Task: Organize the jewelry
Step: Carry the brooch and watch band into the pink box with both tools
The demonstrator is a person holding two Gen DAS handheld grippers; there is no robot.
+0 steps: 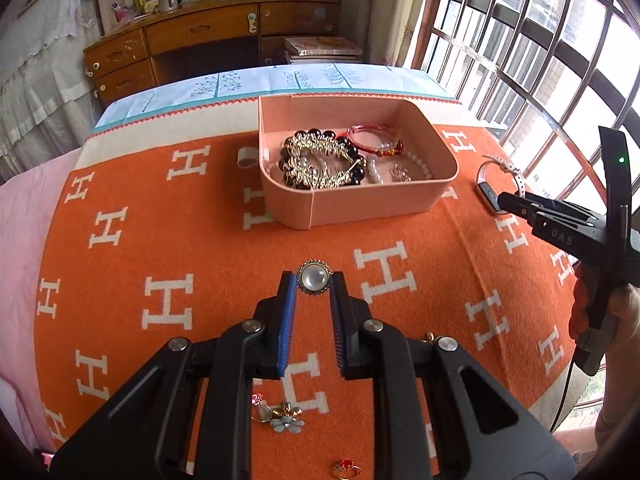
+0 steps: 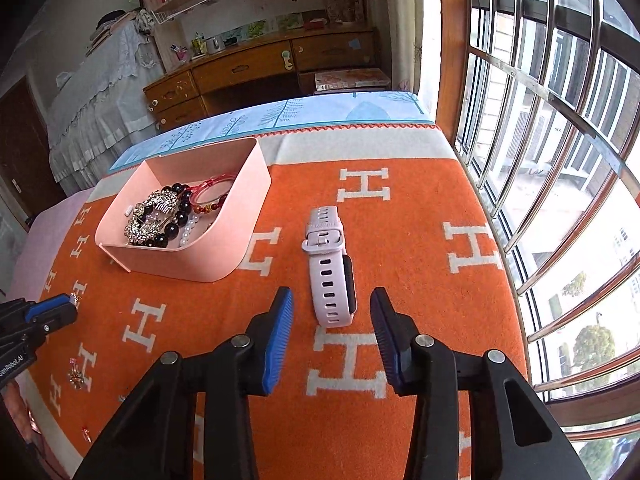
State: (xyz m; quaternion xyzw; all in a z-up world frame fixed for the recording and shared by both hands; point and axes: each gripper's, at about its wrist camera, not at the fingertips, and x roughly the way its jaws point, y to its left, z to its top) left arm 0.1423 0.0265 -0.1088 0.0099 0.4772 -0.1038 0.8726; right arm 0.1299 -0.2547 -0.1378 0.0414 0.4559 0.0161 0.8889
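A pink open box (image 1: 352,204) (image 2: 224,240) on the orange blanket holds gold chains, black beads, a red bracelet and pearls. A round pearl brooch (image 1: 314,276) lies on the blanket between the tips of my left gripper (image 1: 313,280), whose jaws stand close around it; contact is unclear. My right gripper (image 2: 331,300) is open, its jaws either side of the near end of a pale pink smartwatch (image 2: 331,268), which also shows in the left wrist view (image 1: 494,184). The right gripper (image 1: 508,200) appears at the watch there.
A flower brooch and pink ring (image 1: 280,414) and a red ring (image 1: 346,469) lie near the blanket's front. A small clear ring (image 1: 246,157) lies left of the box. A barred window (image 2: 560,160) runs along the right. A wooden desk (image 1: 208,40) stands behind.
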